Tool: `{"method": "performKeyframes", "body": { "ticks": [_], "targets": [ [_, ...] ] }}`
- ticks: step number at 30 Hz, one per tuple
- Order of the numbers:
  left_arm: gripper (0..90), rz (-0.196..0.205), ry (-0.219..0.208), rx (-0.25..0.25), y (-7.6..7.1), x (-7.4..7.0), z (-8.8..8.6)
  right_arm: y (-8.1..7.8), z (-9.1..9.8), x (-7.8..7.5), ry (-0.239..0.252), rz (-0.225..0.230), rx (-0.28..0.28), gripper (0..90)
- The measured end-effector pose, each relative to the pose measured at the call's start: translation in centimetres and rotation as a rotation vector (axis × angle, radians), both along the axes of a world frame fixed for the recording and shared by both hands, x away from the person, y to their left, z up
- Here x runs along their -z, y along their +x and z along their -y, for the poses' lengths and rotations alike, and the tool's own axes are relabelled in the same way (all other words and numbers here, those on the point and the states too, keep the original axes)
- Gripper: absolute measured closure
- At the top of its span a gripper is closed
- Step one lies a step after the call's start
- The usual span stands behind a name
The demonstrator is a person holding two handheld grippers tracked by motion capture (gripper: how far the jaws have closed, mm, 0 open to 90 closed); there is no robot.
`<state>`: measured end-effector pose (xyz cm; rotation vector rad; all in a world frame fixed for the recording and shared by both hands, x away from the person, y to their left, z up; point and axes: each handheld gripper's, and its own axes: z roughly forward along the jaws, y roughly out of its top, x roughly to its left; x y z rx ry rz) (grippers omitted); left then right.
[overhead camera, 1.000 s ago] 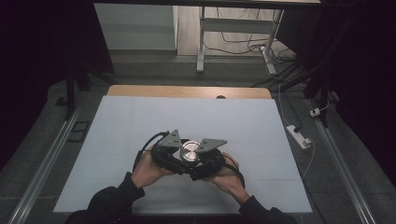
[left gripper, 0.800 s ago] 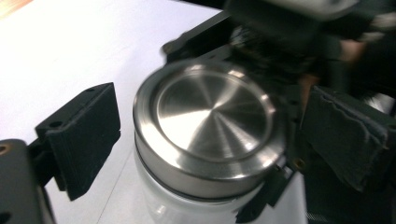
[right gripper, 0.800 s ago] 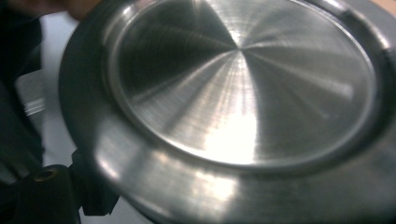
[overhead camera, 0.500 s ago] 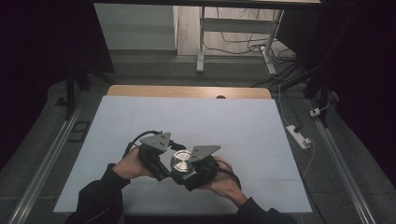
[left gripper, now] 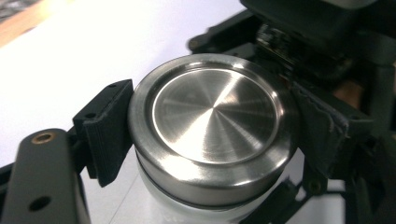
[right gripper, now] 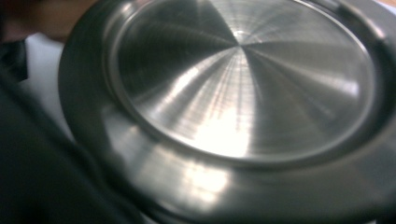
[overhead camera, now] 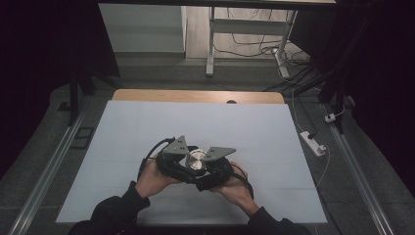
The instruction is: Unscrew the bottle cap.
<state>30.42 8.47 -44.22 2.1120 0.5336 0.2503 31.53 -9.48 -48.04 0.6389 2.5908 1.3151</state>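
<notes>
My left gripper (overhead camera: 182, 164) has just been closing and now pinches the steel lid (left gripper: 212, 123) of a jar, near edge of the white table (overhead camera: 274, 132). Right gripper (overhead camera: 211, 174) clamps the jar lower down. Lid seated; unscrewing looks unfinished. Half a second ago my left hand sat farther left.

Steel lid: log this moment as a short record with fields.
object: round steel lid on a whitish container, upright
surface: white table
left gripper: jaws have just closed again, pads pressing the lid's rim on both sides
right gripper: shut, close against the container from the other side; what it clamps cannot be told
hands: both low on the table's near side, close together
</notes>
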Motion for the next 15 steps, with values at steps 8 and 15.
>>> {"method": "performKeyframes", "body": {
  "ticks": [8, 15],
  "targets": [
    [10.4, -0.087, -0.143, 0.155, 0.9, -1.5, -2.3, 0.1, 0.5, -0.4, 0.042, -0.004, -0.023, 14.9],
    [11.1, -0.037, -0.016, 0.328, 0.8, -1.6, -3.6, -0.4, 0.0, -0.4, 0.043, -0.009, -0.127, 14.9]
  ]
}}
